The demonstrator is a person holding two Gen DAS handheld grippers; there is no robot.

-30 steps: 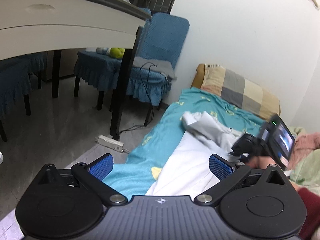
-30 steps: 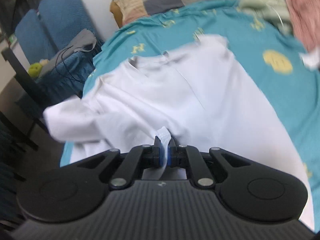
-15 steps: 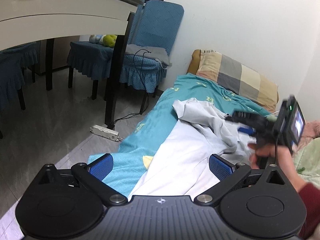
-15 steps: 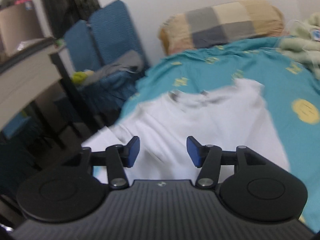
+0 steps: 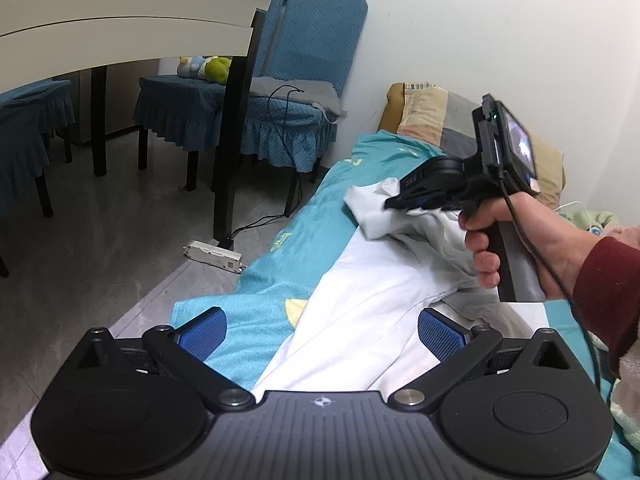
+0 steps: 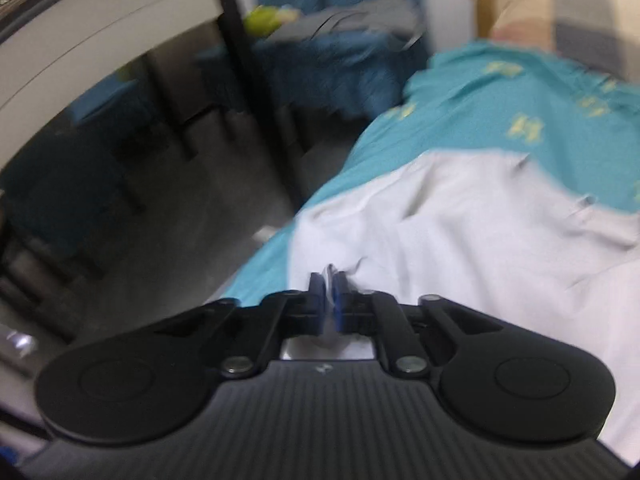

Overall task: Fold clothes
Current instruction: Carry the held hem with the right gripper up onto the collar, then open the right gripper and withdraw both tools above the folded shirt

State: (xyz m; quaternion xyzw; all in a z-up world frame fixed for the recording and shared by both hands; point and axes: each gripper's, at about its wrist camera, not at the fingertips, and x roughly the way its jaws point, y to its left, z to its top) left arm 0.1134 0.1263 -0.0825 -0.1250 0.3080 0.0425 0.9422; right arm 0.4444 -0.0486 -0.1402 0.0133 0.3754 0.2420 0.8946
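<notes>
White cotton shirt [image 5: 372, 304] lies spread along the floor-side edge of the teal patterned bedsheet [image 5: 316, 216], barely folded. The right gripper [image 6: 329, 292], whose jaws have just been closing, pinches a fold of its cloth near the pillow end. The left gripper [image 5: 320, 332] hangs wide apart above the hem, gripping nothing. By my reckoning the sleeves and body folds remain undone.

Soft, even indoor light fills the room, brightest on the white wall [image 5: 500, 40] and dimmer under the desk [image 5: 120, 36]. The left wrist view is sharp, bowed at its edges. The right wrist view is smeared with motion blur, the pillow [image 6: 560, 12] especially.
</notes>
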